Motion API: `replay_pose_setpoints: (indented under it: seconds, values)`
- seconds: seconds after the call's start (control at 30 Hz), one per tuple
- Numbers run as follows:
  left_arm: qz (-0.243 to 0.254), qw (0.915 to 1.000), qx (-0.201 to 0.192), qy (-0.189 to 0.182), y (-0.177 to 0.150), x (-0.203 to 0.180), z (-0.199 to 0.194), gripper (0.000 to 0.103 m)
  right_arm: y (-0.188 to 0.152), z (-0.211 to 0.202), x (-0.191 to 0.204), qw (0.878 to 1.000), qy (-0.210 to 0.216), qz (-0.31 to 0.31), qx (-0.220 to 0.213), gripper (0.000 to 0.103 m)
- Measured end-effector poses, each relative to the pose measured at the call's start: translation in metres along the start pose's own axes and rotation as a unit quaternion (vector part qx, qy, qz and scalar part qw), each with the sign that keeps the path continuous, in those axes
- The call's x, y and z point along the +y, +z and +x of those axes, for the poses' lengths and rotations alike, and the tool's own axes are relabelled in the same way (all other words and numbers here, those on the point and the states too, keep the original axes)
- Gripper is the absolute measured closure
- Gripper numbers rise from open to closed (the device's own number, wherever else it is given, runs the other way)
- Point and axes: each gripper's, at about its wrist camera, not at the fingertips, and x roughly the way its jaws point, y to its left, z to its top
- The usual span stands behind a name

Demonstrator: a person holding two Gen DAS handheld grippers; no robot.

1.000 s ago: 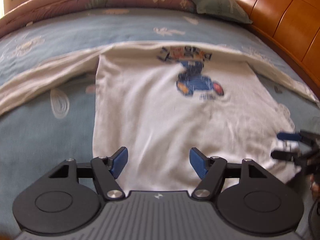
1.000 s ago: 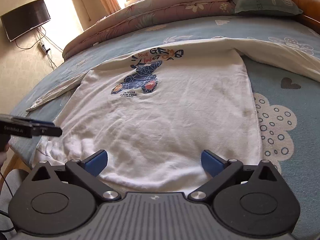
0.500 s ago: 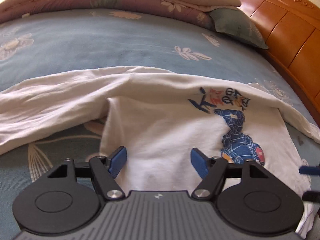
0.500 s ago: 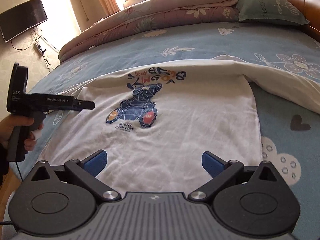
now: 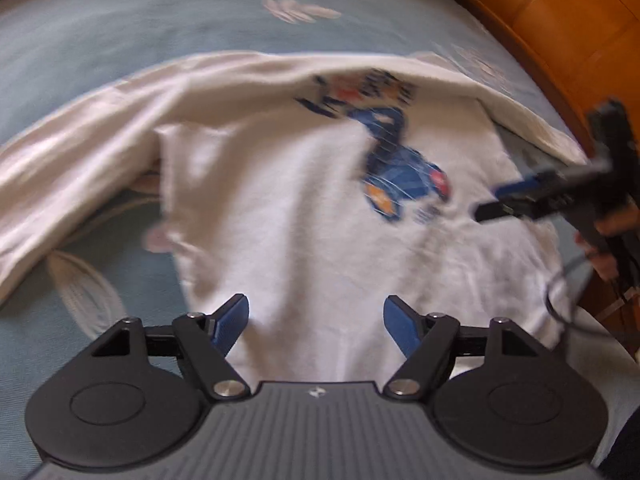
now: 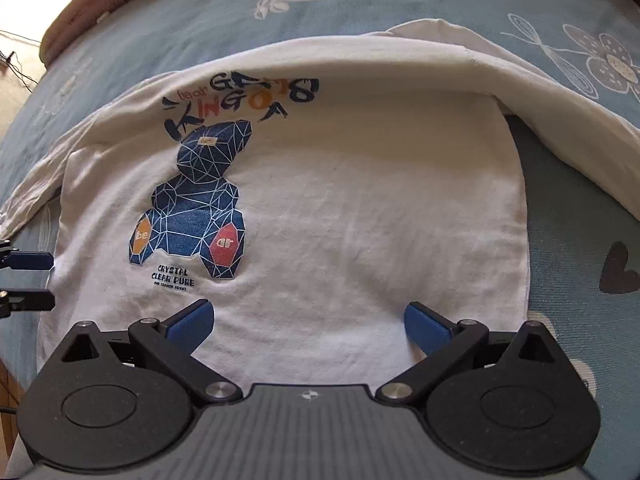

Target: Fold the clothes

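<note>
Presently: white shirt (image 6: 360, 208) on bed (image 6: 580, 208), collar hidden under fold, left-wrist view blurred; left gripper (image 5: 316, 322) and right gripper (image 6: 308, 322) both spread wide, holding nothing

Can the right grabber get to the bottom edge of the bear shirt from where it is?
Probably yes. The right gripper is open and sits just above the white shirt near its bottom edge, with nothing lying in between. The left gripper is off to the side.

Each black tool (image 5: 316, 316) (image 6: 308, 320) has 2 blue pads, silver screws, ribbed housing
</note>
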Motion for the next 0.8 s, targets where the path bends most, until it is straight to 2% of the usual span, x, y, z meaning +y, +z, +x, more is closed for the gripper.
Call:
replay_pose_setpoints:
  seconds: [0.13, 0.3, 0.37, 0.43, 0.47, 0.53, 0.6, 0.63, 0.7, 0.8]
  values:
    - [-0.028, 0.9989, 0.035, -0.018, -0.009, 0.005, -0.002, 0.027, 0.006, 0.006, 0.004, 0.999, -0.014, 0.001, 0.03, 0.0]
    - [-0.063, 0.9942, 0.078, -0.04, -0.021, 0.012, -0.005, 0.028, 0.011, 0.012, 0.013, 0.997, -0.032, -0.034, 0.063, 0.0]
    - [-0.065, 0.9919, 0.089, -0.063, -0.019, 0.009, -0.002, 0.026, 0.011, 0.014, 0.018, 0.995, -0.045, -0.048, 0.073, 0.0]
    - [-0.07, 0.9905, 0.105, -0.056, -0.019, 0.005, 0.003, 0.025, 0.012, 0.016, 0.024, 0.993, -0.057, -0.061, 0.083, 0.0]
    - [-0.072, 0.9897, 0.112, -0.052, -0.019, 0.003, 0.006, 0.03, 0.012, 0.016, 0.025, 0.992, -0.061, -0.065, 0.089, 0.0]
    - [-0.078, 0.9878, 0.127, -0.045, -0.018, 0.0, 0.01, 0.028, 0.014, 0.017, 0.028, 0.99, -0.066, -0.069, 0.105, 0.0]
    - [-0.108, 0.9857, 0.12, -0.048, -0.006, 0.004, -0.003, 0.028, 0.017, 0.011, 0.024, 0.987, -0.062, -0.048, 0.142, 0.0]
    - [-0.103, 0.987, 0.114, -0.048, 0.005, 0.004, -0.009, 0.028, 0.017, 0.004, 0.02, 0.986, -0.057, -0.023, 0.153, 0.0]
    - [-0.093, 0.9894, 0.1, -0.049, 0.026, 0.004, -0.023, 0.028, 0.015, -0.017, 0.013, 0.986, -0.05, 0.031, 0.154, 0.0]
    - [-0.075, 0.9923, 0.085, -0.051, 0.065, 0.001, -0.037, 0.027, 0.01, -0.055, 0.007, 0.986, -0.043, 0.094, 0.133, 0.0]
